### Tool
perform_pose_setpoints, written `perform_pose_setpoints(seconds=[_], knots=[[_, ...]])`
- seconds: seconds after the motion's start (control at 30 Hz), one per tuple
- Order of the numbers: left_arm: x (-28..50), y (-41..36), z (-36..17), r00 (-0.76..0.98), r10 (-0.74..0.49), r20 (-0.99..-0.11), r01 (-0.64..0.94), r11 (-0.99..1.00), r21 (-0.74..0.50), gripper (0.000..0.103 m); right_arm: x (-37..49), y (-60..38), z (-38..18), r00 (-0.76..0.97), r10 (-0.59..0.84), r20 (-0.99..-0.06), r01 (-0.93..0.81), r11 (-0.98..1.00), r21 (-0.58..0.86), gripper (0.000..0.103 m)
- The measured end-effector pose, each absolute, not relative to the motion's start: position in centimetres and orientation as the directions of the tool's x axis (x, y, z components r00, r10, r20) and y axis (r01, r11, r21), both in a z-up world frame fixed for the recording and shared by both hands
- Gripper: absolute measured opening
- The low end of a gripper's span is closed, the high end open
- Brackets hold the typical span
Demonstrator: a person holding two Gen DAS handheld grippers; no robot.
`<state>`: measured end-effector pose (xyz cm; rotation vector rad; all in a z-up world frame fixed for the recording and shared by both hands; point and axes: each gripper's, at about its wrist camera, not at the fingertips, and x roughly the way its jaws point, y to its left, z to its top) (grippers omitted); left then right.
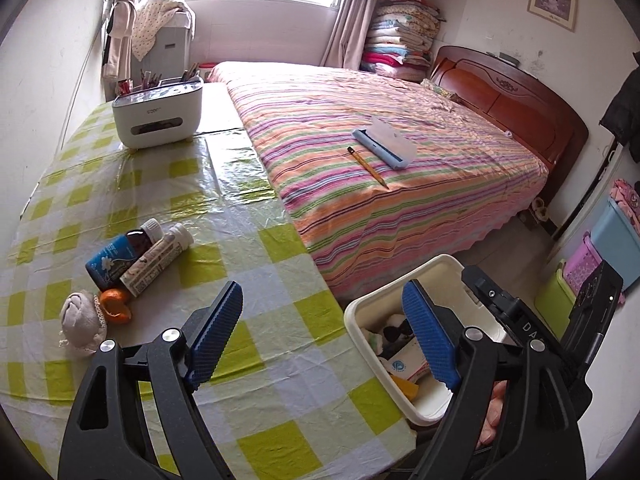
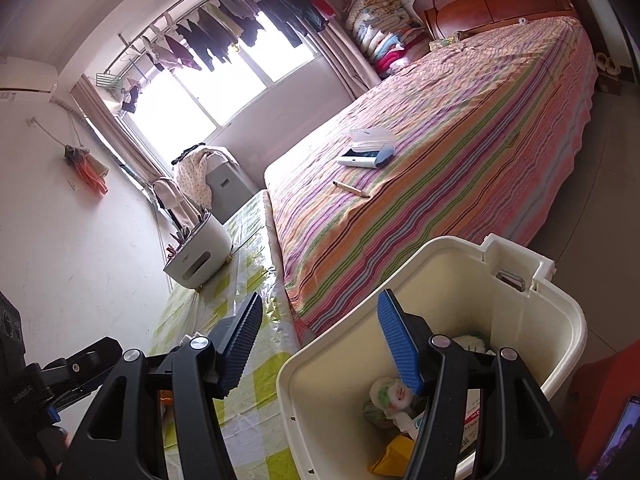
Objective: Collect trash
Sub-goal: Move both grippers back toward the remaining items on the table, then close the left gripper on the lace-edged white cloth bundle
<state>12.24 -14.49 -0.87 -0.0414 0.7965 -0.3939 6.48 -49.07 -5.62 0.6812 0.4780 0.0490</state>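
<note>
A cream plastic bin point(image 1: 360, 304) stands off the table's right edge and holds crumpled paper and packaging; it also shows in the right wrist view point(image 2: 552, 300). On the checked tablecloth point(image 1: 248, 344) lie an orange peel point(image 1: 116, 304), a grey crumpled wad point(image 1: 82, 322), a blue-labelled bottle point(image 1: 120, 254) and a white tube point(image 1: 158, 260). My left gripper point(image 1: 322, 334) is open and empty above the table's right edge. My right gripper point(image 2: 320, 344) is open and empty, its right finger over the bin's mouth.
A white tissue box with pens point(image 1: 158, 114) stands at the table's far end. A striped bed point(image 1: 380, 160) runs along the table's right side, with a pencil point(image 1: 368, 168) and a case point(image 1: 384, 146) on it. Coloured boxes point(image 1: 600, 248) stand at far right.
</note>
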Motion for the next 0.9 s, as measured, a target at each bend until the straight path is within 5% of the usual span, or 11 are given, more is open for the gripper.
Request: perform_pose_setpoints(seconds=[0.27,0.9], knots=[[13.9,-8.0,-1.7,0.527,-0.35,-0.775,0.326,0.925,-0.197,0.081,7.4,-47.0,-5.2,0.882,0.228,-0.412,0.08,0.789,0.609,0.058],[20.2,4.6,-6.3,0.447,-0.125,-0.886,0.303,0.953,0.019,0.079,8.4,-42.6,-4.9,0.851,0.293,-0.435,0.013,0.818,0.575,0.058]])
